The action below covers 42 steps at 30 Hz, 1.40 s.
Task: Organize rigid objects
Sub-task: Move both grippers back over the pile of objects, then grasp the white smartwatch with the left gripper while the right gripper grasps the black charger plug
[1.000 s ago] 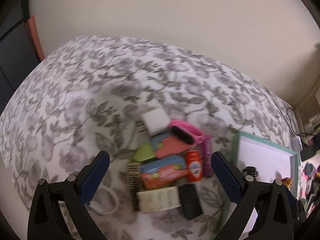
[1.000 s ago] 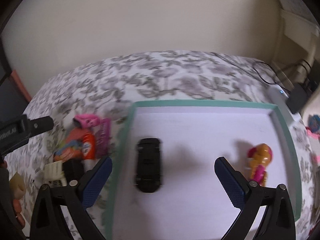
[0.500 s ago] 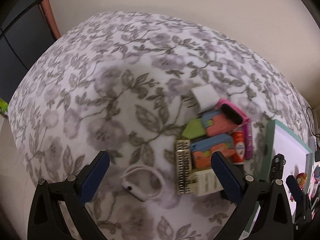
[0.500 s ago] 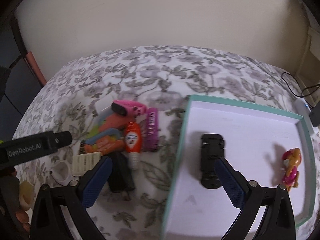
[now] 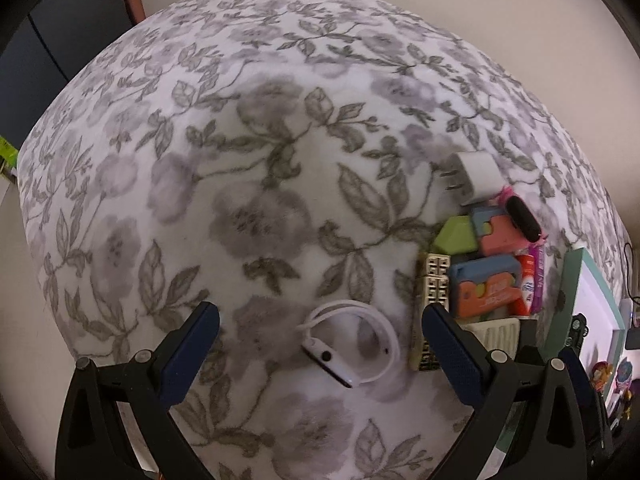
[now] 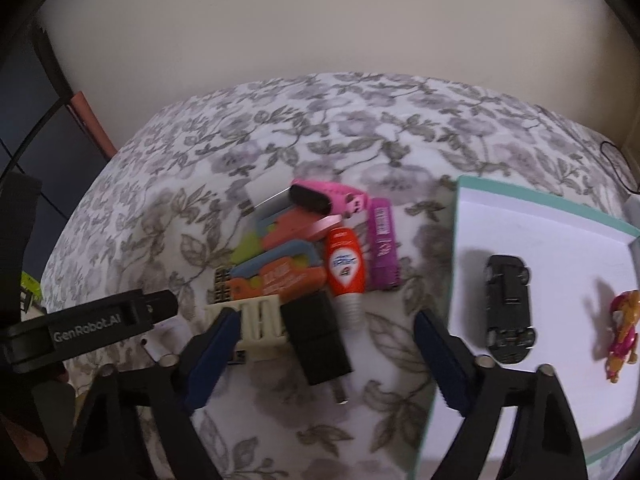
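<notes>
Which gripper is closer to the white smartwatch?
Left. The white smartwatch lies between the open left gripper fingers; the right gripper hangs over the black charger beside it.

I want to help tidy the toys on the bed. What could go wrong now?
1. The pile is packed tight. The right gripper, jaws just closing around the black block, might nudge the red bottle or cream piece.
2. The left gripper hovers over the white watch; its loop may slip out.
3. The blanket is soft, so things could sink or roll.
</notes>
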Tool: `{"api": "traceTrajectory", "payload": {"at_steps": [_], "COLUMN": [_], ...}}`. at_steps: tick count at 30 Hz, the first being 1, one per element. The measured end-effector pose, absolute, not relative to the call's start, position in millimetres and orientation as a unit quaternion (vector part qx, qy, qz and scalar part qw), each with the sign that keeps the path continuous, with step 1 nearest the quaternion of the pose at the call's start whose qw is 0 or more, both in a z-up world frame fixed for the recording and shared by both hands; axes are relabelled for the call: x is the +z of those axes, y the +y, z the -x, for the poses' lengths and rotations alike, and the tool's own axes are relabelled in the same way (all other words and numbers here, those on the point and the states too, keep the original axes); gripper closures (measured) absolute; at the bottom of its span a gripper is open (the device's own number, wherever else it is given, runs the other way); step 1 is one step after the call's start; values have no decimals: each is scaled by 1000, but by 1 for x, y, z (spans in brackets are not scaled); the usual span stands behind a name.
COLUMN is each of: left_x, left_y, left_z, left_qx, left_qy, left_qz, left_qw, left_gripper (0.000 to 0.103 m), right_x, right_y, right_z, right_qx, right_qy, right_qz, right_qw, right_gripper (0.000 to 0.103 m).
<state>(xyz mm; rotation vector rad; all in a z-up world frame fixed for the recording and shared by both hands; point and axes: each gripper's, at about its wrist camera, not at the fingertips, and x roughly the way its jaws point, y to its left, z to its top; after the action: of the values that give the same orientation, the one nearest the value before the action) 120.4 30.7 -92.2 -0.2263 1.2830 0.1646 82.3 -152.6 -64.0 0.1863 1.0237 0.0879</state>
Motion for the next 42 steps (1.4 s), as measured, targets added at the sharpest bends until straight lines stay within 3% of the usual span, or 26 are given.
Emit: {"api": "traceTrajectory", "payload": {"at_steps": [5, 9, 14, 19, 42], "left_x": [-104, -114, -124, -125, -127], "left_y": [33, 27, 17, 11, 12], "left_z": [-120, -120, -121, -121, -122], "left_qx": [70, 50, 36, 33, 36], "left_qy": [615, 630, 644, 642, 640], "left_qz": [121, 127, 120, 116, 121], "left_qw": [776, 765, 754, 757, 758], "left_gripper": [2, 3, 25, 38, 38], "right_x": [-70, -73, -72, -74, -78], "right_y": [-151, -156, -161, -168, -162], "right_z": [-85, -85, -85, -85, -83], "right_qx": [41, 44, 36, 34, 57], "right_qy": [497, 500, 500, 502, 513], "right_qz": [-85, -108, -120, -144, -163], "right_qw": [862, 858, 857, 852, 841], "right_gripper": [39, 40, 46, 51, 63]}}
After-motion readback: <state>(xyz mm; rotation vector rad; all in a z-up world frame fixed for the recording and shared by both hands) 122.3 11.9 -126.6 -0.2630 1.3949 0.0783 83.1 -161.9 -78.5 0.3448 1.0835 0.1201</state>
